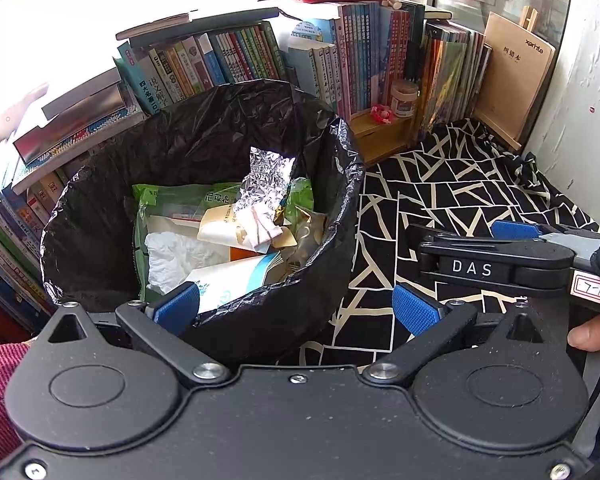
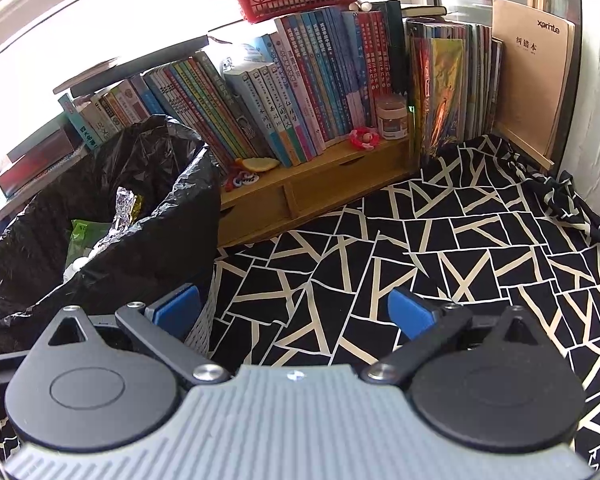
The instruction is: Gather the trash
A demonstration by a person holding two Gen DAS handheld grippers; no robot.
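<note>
Trash was in the lined bin (image 1: 204, 208)!
Our left gripper (image 1: 296, 308) and right gripper (image 2: 294, 312) gaped wide, empty; the patterned cloth (image 2: 440, 248) looked clear.

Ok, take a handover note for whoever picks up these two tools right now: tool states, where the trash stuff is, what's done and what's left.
Left tool: open, empty, hanging over the near rim of the trash bin.
Right tool: open, empty, over the black-and-white patterned cloth, bin to its left.
Trash: crumpled foil, green wrapper, white tissue and paper scraps all lie inside the black bin liner.
Done: the visible trash is in the bin.
Left: no loose trash shows on the cloth. Check the areas outside both views, then perhaps close up the liner.
</note>
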